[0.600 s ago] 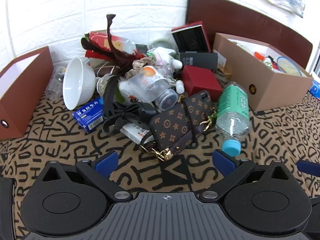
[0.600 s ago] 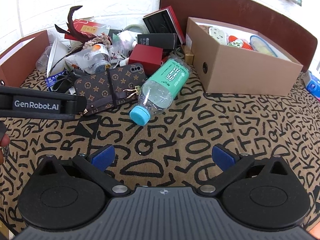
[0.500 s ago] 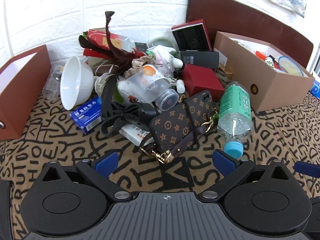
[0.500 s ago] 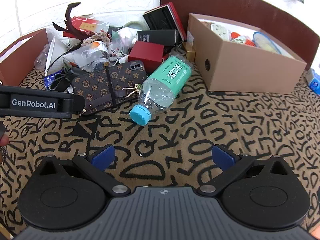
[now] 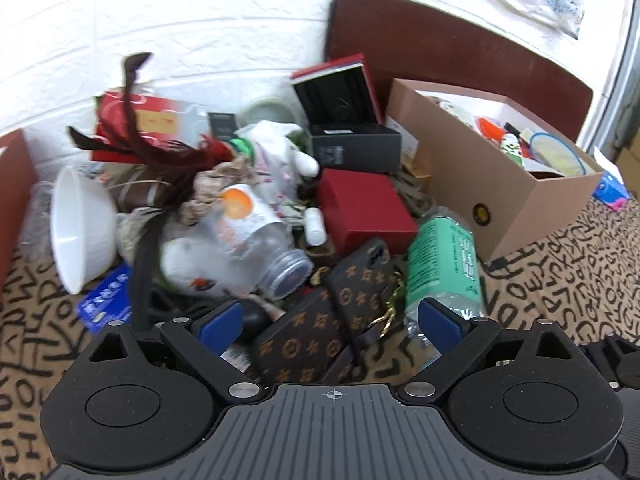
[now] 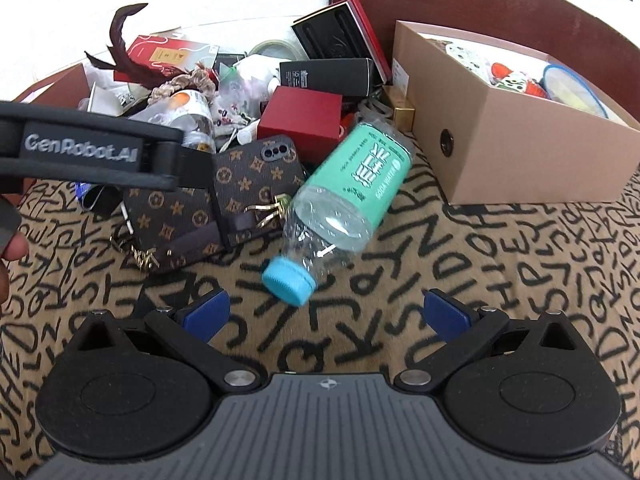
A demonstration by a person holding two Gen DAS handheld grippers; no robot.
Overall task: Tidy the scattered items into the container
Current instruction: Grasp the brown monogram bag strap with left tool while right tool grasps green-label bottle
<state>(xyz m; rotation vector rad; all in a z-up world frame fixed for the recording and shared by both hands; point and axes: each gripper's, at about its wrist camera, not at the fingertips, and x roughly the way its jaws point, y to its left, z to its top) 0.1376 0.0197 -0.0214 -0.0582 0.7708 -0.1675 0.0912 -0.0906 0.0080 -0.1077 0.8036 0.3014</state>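
A brown monogram phone case [image 5: 320, 332] [image 6: 224, 200] with a gold chain lies at the front of a pile of items. My left gripper [image 5: 332, 320] is open, its jaws on either side of the case's near end. A green-labelled water bottle [image 5: 440, 268] [image 6: 348, 188] with a blue cap [image 6: 288, 276] lies just right of the case. My right gripper [image 6: 324, 316] is open and empty, just short of the cap. A tan cardboard box [image 5: 500, 184] [image 6: 512, 140] holding several items stands at the right.
The pile holds a red box [image 5: 364, 208], a clear jar [image 5: 248, 248], a white bowl [image 5: 80, 228], a blue packet [image 5: 108, 300], black boxes [image 5: 352, 144] and feathers. A brown box [image 5: 12, 200] stands at the left. The letter-patterned cloth [image 6: 480, 280] covers the table.
Both grippers have moved forward toward the pile. The left now straddles the phone case; the right has closed in on the bottle's cap. Nothing has been picked up.
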